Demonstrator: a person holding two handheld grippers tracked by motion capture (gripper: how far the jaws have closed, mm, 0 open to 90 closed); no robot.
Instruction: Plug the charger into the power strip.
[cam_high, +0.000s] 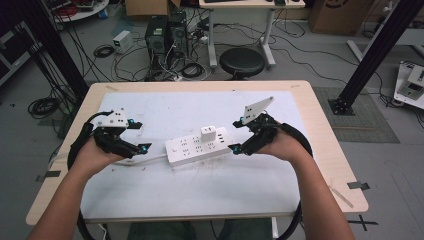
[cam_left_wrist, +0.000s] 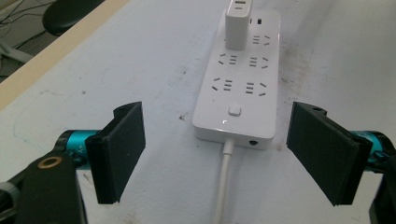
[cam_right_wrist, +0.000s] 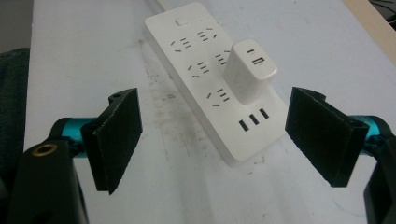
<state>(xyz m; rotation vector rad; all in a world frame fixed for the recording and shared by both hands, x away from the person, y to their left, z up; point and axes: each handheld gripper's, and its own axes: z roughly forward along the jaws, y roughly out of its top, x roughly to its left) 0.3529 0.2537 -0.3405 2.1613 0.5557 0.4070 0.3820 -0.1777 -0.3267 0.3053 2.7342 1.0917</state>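
The power strip (cam_high: 197, 146) is showing white, a white charger (cam_high: 208, 133) plugged into it. Beneath it, the bench (cam_high: 320, 130) is showing pale wood around a scuffed white sheet (cam_high: 175, 185). Each black claw is showing teal accents.

The left gripper (cam_high: 139, 136) has its jaws wide apart. The right gripper (cam_high: 235, 135) does too. Both point inward.

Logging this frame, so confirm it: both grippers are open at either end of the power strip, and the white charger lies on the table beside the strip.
One error: the charger is plugged into the strip, standing upright on it, as the right gripper view shows. Both the left gripper and right gripper are open at the strip's ends.
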